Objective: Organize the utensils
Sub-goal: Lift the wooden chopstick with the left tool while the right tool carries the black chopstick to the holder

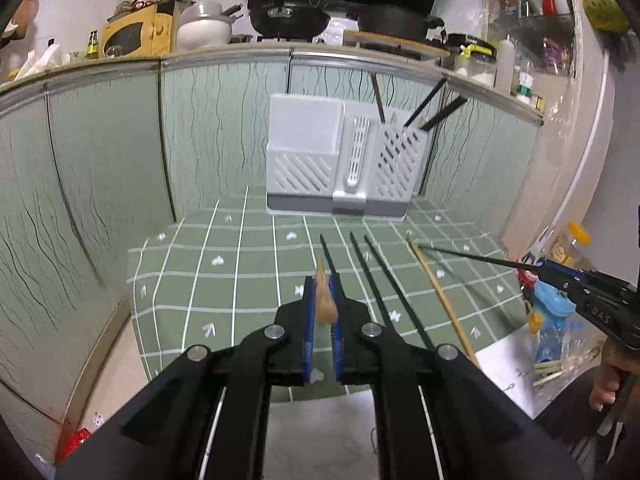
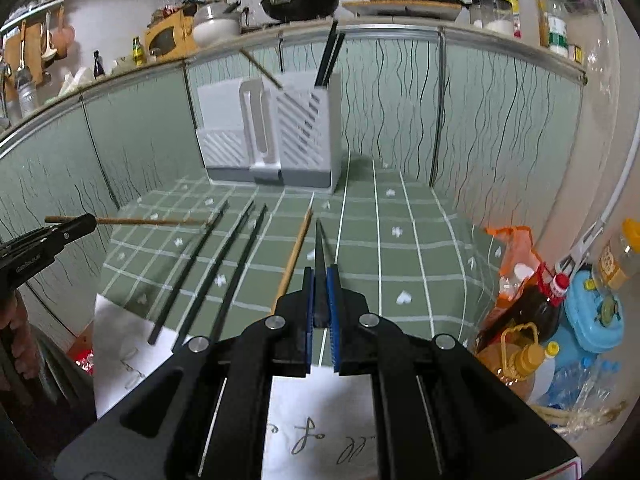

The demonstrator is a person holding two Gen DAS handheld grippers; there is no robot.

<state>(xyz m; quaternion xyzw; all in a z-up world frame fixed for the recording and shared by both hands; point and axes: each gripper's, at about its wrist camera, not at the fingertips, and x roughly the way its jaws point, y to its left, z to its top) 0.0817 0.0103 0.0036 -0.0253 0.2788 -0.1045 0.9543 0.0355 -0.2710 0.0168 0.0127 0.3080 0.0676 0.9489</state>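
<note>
A white slotted utensil holder stands at the back of the green checked mat, with chopsticks upright in its right compartment; it also shows in the right wrist view. My left gripper is shut on a wooden chopstick, seen end-on; from the right wrist view it points right over the mat. My right gripper is shut on a black chopstick, also seen in the left wrist view. Three black chopsticks and one wooden chopstick lie on the mat.
Green patterned cabinet doors wall in the mat at back and left. Oil bottles, a blue container and bags crowd the right side. A white sheet of paper lies at the mat's near edge. Pans sit on the counter above.
</note>
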